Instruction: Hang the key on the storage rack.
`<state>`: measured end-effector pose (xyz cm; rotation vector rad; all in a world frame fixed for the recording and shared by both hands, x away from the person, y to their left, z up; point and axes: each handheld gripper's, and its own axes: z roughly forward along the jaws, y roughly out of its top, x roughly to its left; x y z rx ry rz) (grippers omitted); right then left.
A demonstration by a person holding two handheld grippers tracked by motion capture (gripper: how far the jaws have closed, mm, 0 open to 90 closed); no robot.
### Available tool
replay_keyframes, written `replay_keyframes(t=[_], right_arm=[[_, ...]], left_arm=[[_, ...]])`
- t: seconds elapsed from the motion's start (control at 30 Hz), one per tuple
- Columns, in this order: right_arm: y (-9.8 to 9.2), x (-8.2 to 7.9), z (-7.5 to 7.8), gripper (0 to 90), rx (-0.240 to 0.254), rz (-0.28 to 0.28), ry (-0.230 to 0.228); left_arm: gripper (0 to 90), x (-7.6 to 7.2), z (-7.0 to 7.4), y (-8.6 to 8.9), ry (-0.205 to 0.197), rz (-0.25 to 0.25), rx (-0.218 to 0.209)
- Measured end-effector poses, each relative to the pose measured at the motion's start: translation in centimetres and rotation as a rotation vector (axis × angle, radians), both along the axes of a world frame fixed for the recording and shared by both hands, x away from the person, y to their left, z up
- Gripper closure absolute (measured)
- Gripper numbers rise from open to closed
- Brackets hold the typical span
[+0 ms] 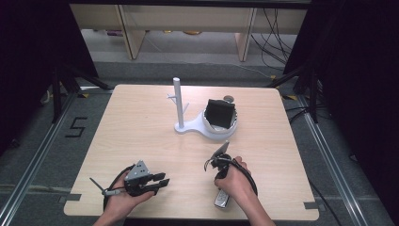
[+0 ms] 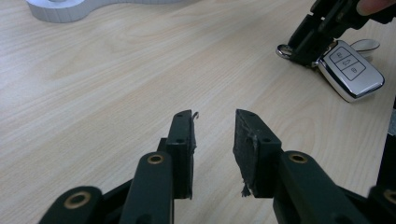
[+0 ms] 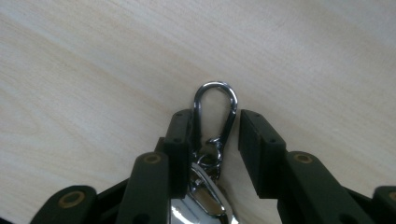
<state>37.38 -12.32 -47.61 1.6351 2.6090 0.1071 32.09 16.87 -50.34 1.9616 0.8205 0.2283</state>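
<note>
A silver car key fob (image 2: 355, 70) with black buttons lies on the wooden table near its front edge (image 1: 221, 199). Its chrome clip (image 3: 215, 100) lies flat between the jaws of my right gripper (image 3: 215, 116). The left jaw touches the clip and a gap shows at the right jaw, so the gripper is open. In the left gripper view the right gripper (image 2: 303, 46) stands over the key's ring. My left gripper (image 2: 215, 121) is open and empty, low over bare wood at the front left (image 1: 162, 181), pointing toward the key.
A white stand (image 1: 178, 101) with an upright post stands at the table's middle back. Its round dish (image 1: 209, 131) holds a black object (image 1: 220, 113). The stand's base edge (image 2: 60, 9) lies far ahead of the left gripper.
</note>
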Motion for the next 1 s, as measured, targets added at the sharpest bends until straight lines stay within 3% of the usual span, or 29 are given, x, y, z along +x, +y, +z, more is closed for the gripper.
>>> replay_keyframes(t=[0.13, 0.2, 0.23, 0.33, 0.37, 0.5, 0.53, 0.67, 0.77, 0.9, 0.93, 0.97, 1.0], right_arm=[[0.2, -0.2, 0.0, 67.0, -0.002, -0.01, 0.004], [0.0, 0.0, -0.1, 69.5, -0.014, 0.019, -0.005], [0.3, -0.3, 0.0, 69.5, -0.01, -0.026, 0.006], [0.1, -0.2, 0.0, 71.0, -0.007, -0.018, 0.012], [0.1, -0.1, 0.1, 71.7, -0.003, -0.033, 0.041], [-0.2, 0.2, 0.0, 75.1, -0.016, -0.057, 0.04], [-0.2, 0.3, 0.1, 75.2, -0.015, -0.037, 0.052], [-0.1, 0.5, 0.1, 75.4, -0.017, -0.008, 0.056], [0.0, 0.6, 0.0, 76.0, -0.03, 0.022, 0.054], [-0.3, 0.5, 0.0, 77.0, -0.007, 0.057, 0.031], [-0.3, 0.5, 0.1, 77.1, 0.026, 0.028, 0.055], [-0.7, 0.7, 0.0, 77.2, 0.025, 0.059, 0.039], [-0.5, 0.5, 0.1, 77.3, 0.032, 0.013, 0.045]], left_arm=[[67.5, 0.2, 0.0, 0.3, -0.003, 0.01, -0.014], [67.5, 0.2, 0.0, 0.6, -0.003, 0.014, -0.013], [67.4, 0.2, 0.0, 0.7, -0.007, 0.023, -0.015], [66.8, 0.3, 0.0, 1.1, -0.01, 0.047, -0.035], [66.4, 0.4, 0.0, 1.3, -0.006, 0.059, -0.042], [66.3, 0.4, 0.1, 2.0, -0.007, 0.095, -0.05], [66.3, 0.5, -0.1, 2.0, -0.003, 0.096, -0.069], [66.2, 0.5, -0.4, 2.2, 0.004, 0.101, -0.062], [66.2, 0.4, -0.4, 2.3, 0.005, 0.11, -0.051], [66.0, 0.4, -0.6, 2.2, 0.006, 0.106, -0.061], [65.9, 0.4, -0.6, 2.2, 0.01, 0.106, -0.066], [65.9, 0.5, -0.7, 2.3, 0.009, 0.106, -0.061], [65.7, 0.5, -0.7, 2.3, 0.011, 0.105, -0.064]])
